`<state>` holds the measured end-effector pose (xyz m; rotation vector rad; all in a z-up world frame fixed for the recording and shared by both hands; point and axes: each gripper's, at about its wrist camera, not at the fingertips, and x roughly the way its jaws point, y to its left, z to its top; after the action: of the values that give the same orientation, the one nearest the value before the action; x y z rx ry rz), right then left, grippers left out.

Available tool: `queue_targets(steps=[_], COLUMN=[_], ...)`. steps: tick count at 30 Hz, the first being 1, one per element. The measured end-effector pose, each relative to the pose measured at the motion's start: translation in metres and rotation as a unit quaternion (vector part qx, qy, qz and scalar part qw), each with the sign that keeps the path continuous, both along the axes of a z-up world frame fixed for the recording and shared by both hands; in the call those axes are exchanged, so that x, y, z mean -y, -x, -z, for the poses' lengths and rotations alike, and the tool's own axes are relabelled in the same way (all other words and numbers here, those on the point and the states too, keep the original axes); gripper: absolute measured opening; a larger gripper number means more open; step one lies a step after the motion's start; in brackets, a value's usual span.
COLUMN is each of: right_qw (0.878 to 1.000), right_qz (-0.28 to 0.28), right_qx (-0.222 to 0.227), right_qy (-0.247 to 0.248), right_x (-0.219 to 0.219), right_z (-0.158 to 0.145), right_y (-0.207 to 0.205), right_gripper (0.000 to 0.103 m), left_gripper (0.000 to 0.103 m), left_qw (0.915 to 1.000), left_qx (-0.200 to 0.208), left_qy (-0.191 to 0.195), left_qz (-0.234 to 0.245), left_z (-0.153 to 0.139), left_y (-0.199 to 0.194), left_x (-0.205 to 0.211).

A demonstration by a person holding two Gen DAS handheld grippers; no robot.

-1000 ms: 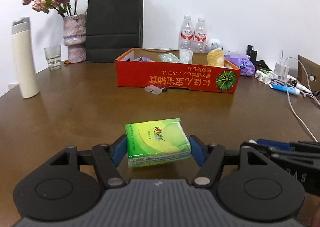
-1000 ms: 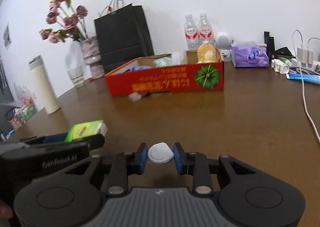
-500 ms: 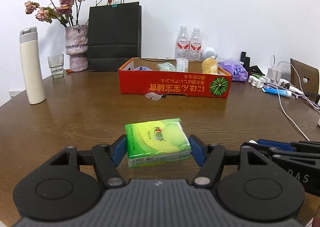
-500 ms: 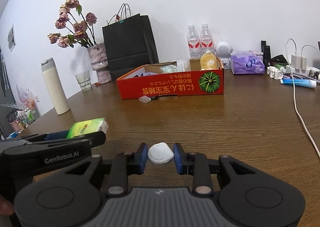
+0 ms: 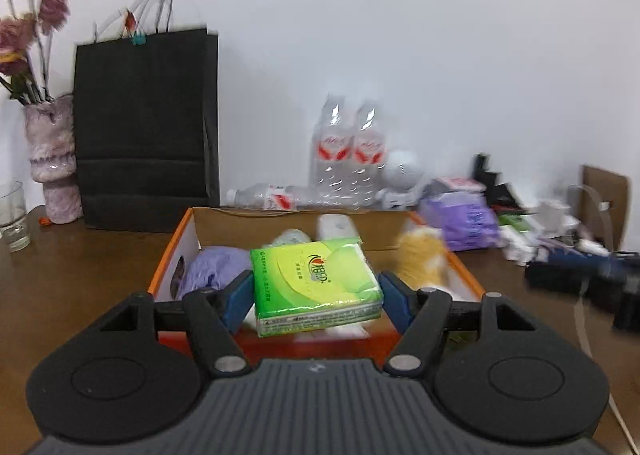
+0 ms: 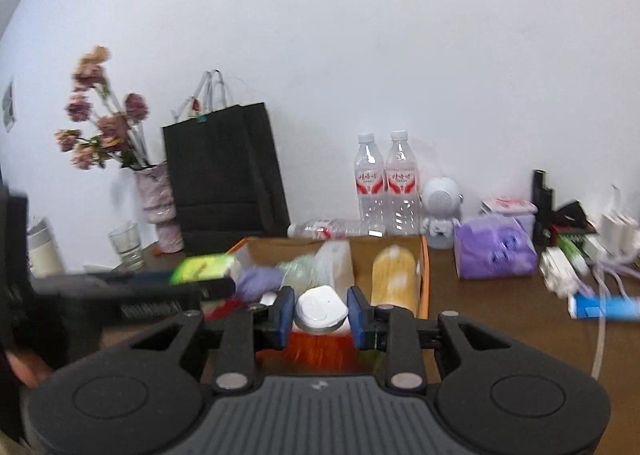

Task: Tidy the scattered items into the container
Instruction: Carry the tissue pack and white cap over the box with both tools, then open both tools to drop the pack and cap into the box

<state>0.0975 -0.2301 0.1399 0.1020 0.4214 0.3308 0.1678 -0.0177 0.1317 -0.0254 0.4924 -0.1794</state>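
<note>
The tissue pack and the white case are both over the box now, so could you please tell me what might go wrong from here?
1. The box already holds a purple bag, a yellow item and more, so the tissue pack may land on top and slide out.
2. Both tongs, left and right, crowd the same opening and could bump.
3. The white case hangs near the front wall and might drop outside.

Three water bottles, one black bag, one orange box, one glass.
</note>
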Motion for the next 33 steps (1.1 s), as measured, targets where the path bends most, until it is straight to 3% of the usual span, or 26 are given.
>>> queue_targets(steps=[4, 10, 12, 14, 18, 20, 21, 22, 25, 28, 33], right_qw=[0.998, 0.983, 0.977, 0.971, 0.964, 0.963, 0.963, 0.964, 0.965, 0.965, 0.969], right_qz=[0.015, 0.045, 0.047, 0.047, 0.058, 0.060, 0.063, 0.065, 0.066, 0.069, 0.053], right_qx=[-0.062, -0.175, -0.200, -0.222, -0.241, -0.246, -0.246, -0.247, -0.246, -0.243, -0.231], right_qy=[0.008, 0.043, 0.055, 0.069, 0.092, 0.092, 0.088, 0.080, 0.056, 0.070, 0.071], right_x=[-0.004, -0.010, -0.013, -0.016, -0.020, -0.020, -0.018, -0.016, -0.010, -0.010, -0.011], right_z=[-0.002, 0.035, 0.048, 0.059, 0.074, 0.075, 0.073, 0.070, 0.055, 0.035, -0.001], right_y=[-0.107, -0.232, -0.256, -0.275, -0.292, -0.294, -0.293, -0.292, -0.287, -0.274, -0.239], right_gripper=[0.027, 0.027, 0.027, 0.027, 0.031, 0.041, 0.053, 0.058, 0.061, 0.064, 0.077], left_gripper=[0.069, 0.069, 0.075, 0.085, 0.087, 0.095, 0.097, 0.098, 0.100, 0.102, 0.103], left_qw=[0.9983, 0.9898, 0.9855, 0.9854, 0.9842, 0.9850, 0.9860, 0.9866, 0.9848, 0.9781, 0.9725], left_qx=[-0.055, -0.139, -0.162, -0.160, -0.172, -0.169, -0.163, -0.158, -0.163, -0.192, -0.221], left_qy=[-0.017, -0.032, -0.048, -0.055, -0.039, -0.034, -0.036, -0.041, -0.059, -0.069, -0.046], left_qz=[-0.008, -0.005, 0.017, 0.016, 0.011, 0.014, 0.010, 0.007, -0.015, -0.042, -0.059], left_z=[0.020, 0.044, 0.055, 0.065, 0.068, 0.061, 0.055, 0.049, 0.034, 0.022, 0.002], left_y=[-0.075, -0.149, -0.158, -0.164, -0.168, -0.166, -0.163, -0.162, -0.160, -0.156, -0.134], left_x=[0.005, 0.004, 0.011, 0.014, 0.007, 0.000, -0.003, -0.006, -0.015, -0.025, -0.038])
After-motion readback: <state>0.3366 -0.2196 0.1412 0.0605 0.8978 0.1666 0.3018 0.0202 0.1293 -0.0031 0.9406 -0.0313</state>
